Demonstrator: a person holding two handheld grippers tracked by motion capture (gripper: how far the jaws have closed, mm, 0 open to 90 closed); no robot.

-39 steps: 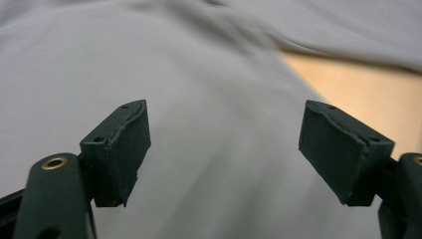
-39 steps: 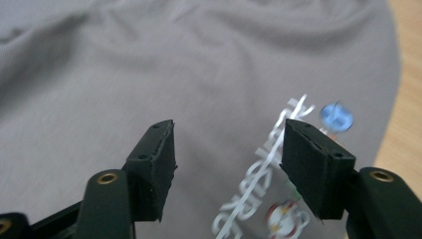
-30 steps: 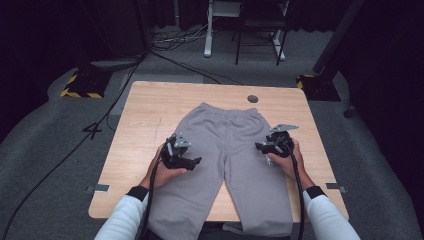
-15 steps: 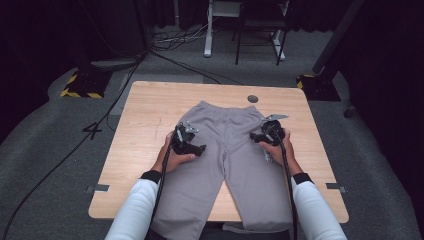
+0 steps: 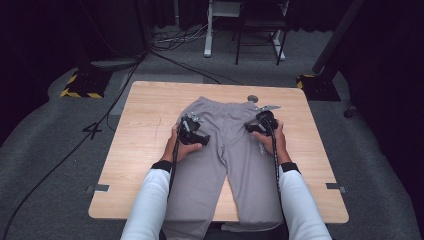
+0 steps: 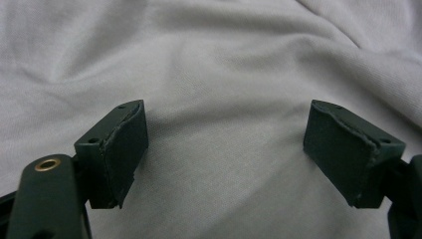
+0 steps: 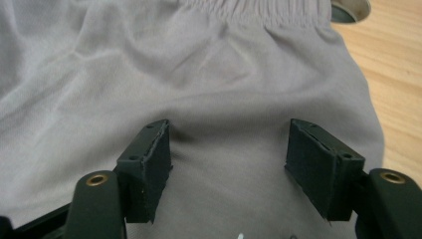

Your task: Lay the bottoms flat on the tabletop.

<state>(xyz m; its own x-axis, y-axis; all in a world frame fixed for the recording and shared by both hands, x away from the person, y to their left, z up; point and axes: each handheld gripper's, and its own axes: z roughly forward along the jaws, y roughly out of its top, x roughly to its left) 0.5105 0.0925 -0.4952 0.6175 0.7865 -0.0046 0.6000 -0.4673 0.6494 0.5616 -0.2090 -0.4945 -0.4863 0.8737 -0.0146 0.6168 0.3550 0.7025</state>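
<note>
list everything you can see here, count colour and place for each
trousers: 1, grey, flat on the table, waistband at the far end, legs over the near edge
table: 1, light wood, centre of the floor
round disc: 1, grey, on the table past the waistband
desk frame: 1, white, far background
floor cables: several, black, on grey carpet left of the table
left gripper: 1, black, jaws apart above the trousers, just been opening
right gripper: 1, black, jaws apart near the waistband
sleeves: 2, white, bottom edge
</note>
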